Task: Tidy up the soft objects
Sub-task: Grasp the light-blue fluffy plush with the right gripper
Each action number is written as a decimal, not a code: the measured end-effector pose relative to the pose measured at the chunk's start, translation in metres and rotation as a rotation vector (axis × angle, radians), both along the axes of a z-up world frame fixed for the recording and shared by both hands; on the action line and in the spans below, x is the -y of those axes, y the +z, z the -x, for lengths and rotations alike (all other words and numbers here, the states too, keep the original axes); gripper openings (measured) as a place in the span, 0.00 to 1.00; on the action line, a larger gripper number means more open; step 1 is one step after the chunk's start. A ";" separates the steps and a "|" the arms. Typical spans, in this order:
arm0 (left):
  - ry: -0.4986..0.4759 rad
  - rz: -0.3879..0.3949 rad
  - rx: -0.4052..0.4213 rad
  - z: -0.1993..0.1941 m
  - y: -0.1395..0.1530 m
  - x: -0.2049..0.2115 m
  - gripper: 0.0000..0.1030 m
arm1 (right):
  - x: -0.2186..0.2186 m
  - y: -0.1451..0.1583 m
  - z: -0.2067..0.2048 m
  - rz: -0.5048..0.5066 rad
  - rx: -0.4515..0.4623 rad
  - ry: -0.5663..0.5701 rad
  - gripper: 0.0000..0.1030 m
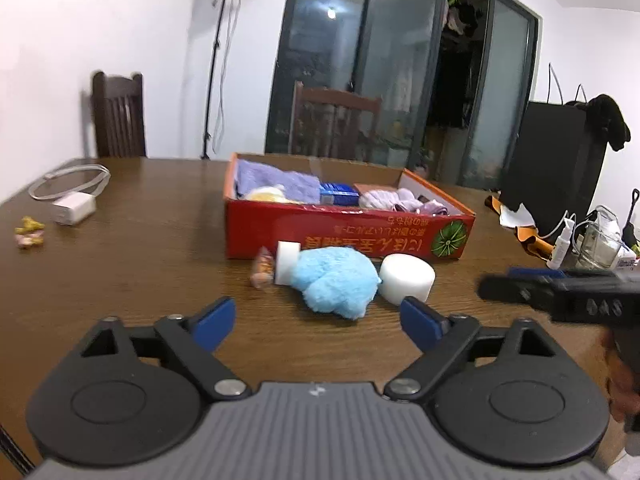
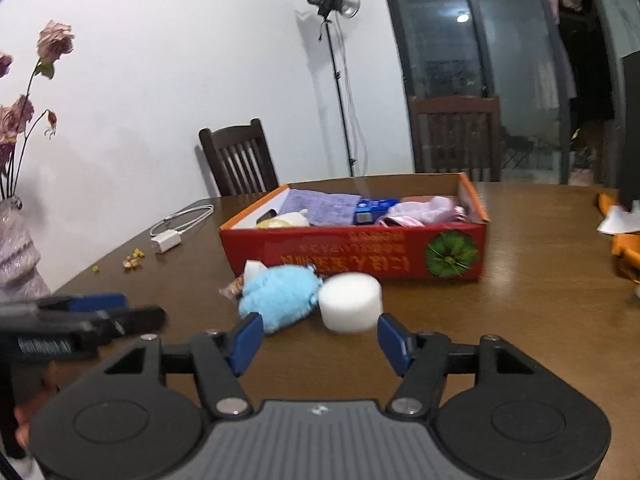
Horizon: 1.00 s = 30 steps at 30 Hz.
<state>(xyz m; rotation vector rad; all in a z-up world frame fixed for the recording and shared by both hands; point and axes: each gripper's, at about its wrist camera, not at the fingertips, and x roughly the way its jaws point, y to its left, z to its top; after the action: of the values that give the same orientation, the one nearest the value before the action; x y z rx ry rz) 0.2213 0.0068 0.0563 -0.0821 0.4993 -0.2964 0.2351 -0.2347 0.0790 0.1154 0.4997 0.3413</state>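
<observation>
A fluffy light-blue plush (image 1: 334,284) (image 2: 278,296) lies on the wooden table just in front of a red cardboard box (image 1: 348,236) (image 2: 360,252). A white foam cylinder (image 1: 406,278) (image 2: 350,306) sits against its right side. A white foam block (image 1: 288,262) (image 2: 254,270) and a small snack packet (image 1: 262,268) (image 2: 232,290) sit at its left. The box holds a purple towel (image 1: 276,180), a yellowish soft toy, a blue pack and pink cloth (image 2: 416,212). My left gripper (image 1: 318,322) is open just short of the plush. My right gripper (image 2: 320,340) is open, the cylinder just beyond its fingertips, untouched.
A white charger with cable (image 1: 74,206) (image 2: 166,242) and dried petals (image 1: 28,232) lie at the left. A vase of flowers (image 2: 16,256) stands at the left edge. Bottles, a glass and orange items (image 1: 592,240) crowd the right. Chairs stand behind the table.
</observation>
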 end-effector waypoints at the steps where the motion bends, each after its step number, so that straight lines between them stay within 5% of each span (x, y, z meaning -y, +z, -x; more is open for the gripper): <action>1: -0.013 0.003 -0.010 -0.010 -0.001 0.004 0.81 | -0.001 0.001 -0.013 -0.006 -0.003 0.013 0.61; 10: -0.086 0.137 -0.155 -0.089 -0.032 0.006 0.58 | -0.038 -0.015 -0.136 -0.017 -0.118 0.117 0.61; 13: -0.130 0.214 -0.197 -0.098 -0.039 0.000 0.49 | -0.048 -0.025 -0.161 0.003 -0.164 0.146 0.61; 17: -0.137 0.207 -0.217 -0.101 -0.045 0.000 0.39 | -0.058 -0.036 -0.177 0.039 -0.216 0.185 0.60; 21: -0.159 0.211 -0.242 -0.099 -0.047 -0.001 0.29 | -0.062 -0.033 -0.173 0.040 -0.225 0.234 0.40; 30: -0.217 0.260 -0.268 -0.028 -0.052 -0.017 0.30 | -0.052 -0.031 -0.086 0.052 -0.209 0.190 0.36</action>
<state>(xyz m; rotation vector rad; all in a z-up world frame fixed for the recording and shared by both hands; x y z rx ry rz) 0.2494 0.0241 0.0047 -0.3243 0.7355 -0.5668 0.3215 -0.1831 0.0479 0.0536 0.7280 0.5045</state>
